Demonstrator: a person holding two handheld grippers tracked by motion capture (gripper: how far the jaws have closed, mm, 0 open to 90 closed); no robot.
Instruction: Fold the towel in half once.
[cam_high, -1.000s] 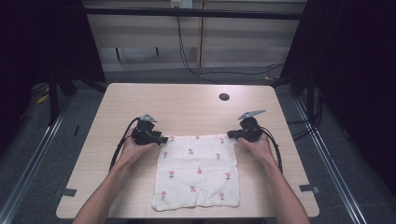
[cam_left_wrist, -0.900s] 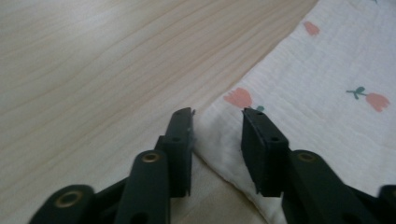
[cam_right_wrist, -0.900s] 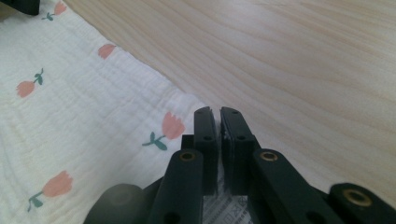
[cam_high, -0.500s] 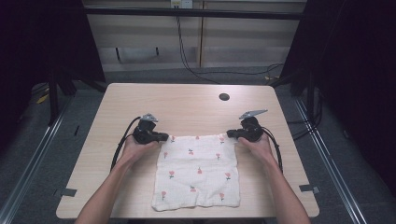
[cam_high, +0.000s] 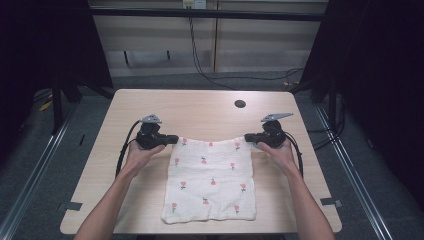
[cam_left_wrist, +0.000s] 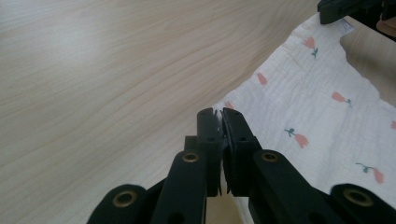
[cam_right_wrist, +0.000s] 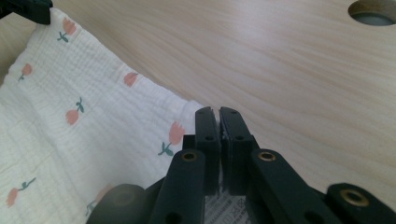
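The cloth (cam_high: 210, 180) is a white, crinkle-textured square printed with small pink tulips on green stems; it lies in the near middle of the wooden table (cam_high: 200, 107), its near edge close to the table's near edge; its far edge sags in a shallow curve between the two far corners, which are lifted off the wood; a printed label shows at the far right corner in the right gripper view.

The left gripper (cam_high: 167, 140) sits at the far left corner, its jaws pressed together on the fabric, a sliver of white showing between the pads in the left gripper view (cam_left_wrist: 219, 123); the right gripper (cam_high: 250, 137) holds the far right corner, its jaws likewise clamped on the cloth (cam_right_wrist: 217, 119).

Compared with a second ago, the left jaws, then standing apart beside the corner, have closed on it; the far left corner, flat on the table before, is now raised a little; the far edge, straight earlier, now dips in the middle; the right gripper keeps its grip in much the same place.
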